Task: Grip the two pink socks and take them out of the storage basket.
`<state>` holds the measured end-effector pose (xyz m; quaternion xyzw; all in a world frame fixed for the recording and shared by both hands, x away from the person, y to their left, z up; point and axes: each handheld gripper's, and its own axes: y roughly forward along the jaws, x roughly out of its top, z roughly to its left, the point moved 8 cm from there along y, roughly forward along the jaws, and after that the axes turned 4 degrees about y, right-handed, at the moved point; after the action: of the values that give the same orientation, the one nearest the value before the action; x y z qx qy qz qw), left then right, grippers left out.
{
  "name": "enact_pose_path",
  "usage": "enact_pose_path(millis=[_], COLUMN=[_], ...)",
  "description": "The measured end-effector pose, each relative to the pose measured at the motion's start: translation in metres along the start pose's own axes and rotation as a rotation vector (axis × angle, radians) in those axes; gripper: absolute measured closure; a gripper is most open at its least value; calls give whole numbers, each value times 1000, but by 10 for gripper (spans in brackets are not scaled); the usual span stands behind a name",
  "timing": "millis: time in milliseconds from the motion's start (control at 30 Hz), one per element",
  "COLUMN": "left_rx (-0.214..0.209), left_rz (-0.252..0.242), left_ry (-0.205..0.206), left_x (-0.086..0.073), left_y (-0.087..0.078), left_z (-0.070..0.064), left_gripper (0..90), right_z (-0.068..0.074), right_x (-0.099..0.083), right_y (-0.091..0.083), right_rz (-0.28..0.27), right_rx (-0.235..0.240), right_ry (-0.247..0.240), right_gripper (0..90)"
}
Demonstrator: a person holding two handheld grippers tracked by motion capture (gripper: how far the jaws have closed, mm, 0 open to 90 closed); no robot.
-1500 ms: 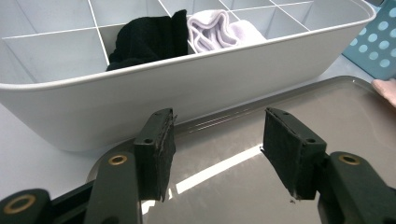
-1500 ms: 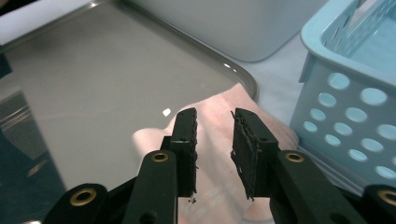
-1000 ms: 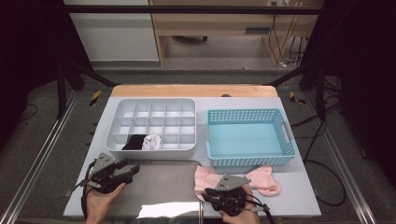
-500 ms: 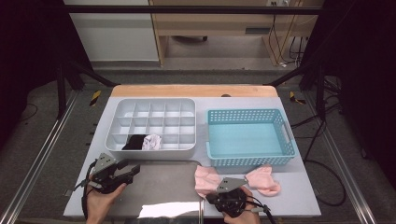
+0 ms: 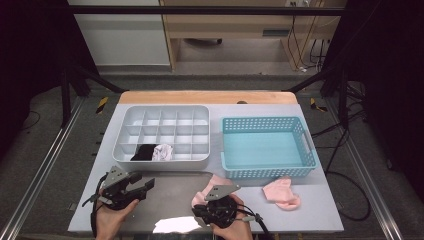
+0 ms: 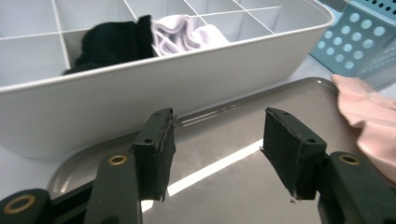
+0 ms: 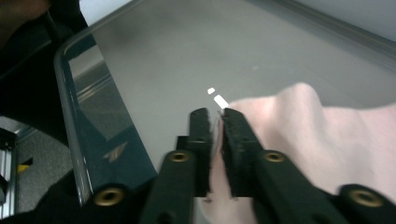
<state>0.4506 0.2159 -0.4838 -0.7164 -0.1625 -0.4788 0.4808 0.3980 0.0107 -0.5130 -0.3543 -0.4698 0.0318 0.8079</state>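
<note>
My right gripper (image 7: 215, 116) has its 2 jaws squeezed almost all the way together, and a thin fold of the pink sock (image 7: 327, 144) is pinched between them. In the high view my right gripper (image 5: 217, 209) sits at the near edge of the table, and the pink sock (image 5: 216, 182) lies on the right end of the shiny metal tray (image 5: 170, 200), just in front of the blue basket (image 5: 267, 147).

My left gripper (image 6: 217, 140) is wide open and holds nothing. It points at the tray (image 6: 224, 158), with the near wall of the white sorting box (image 6: 140, 88) just past it. In that box I see a black sock (image 6: 112, 42) and a white sock (image 6: 182, 32), each in its own little space, side by side.

The sock I hold looks soft and floppy, and I think it is very light. It bends and sags, so it will not keep its shape when I lift it. It is not slippery and it cannot break. I think the best place to grab is a thick fold near the edge, so more cloth sits between the pads. My pinch now has only a thin bit, so it may slide out.

Another pink sock (image 5: 282, 192) lies on the table to the right, near the basket, well apart from mine.
</note>
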Motion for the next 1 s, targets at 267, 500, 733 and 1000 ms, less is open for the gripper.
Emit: enact_pose_path(millis=[267, 500, 733, 1000], left_rx=[-46, -100, -136, -144], left_rz=[21, 53, 114, 199], left_ry=[20, 78, 129, 145], left_x=[3, 9, 4, -19], left_y=[3, 14, 34, 49], left_z=[-27, -70, -105, -125], left_gripper=[417, 434, 435, 443], right_z=[-37, -88, -106, -107], right_x=[23, -1, -18, -29], right_y=[-58, -81, -68, -51], right_rz=[-162, -149, -91, -18], right_rx=[-163, -295, -328, -329], right_ry=[2, 79, 112, 105], right_gripper=[745, 711, 703, 753])
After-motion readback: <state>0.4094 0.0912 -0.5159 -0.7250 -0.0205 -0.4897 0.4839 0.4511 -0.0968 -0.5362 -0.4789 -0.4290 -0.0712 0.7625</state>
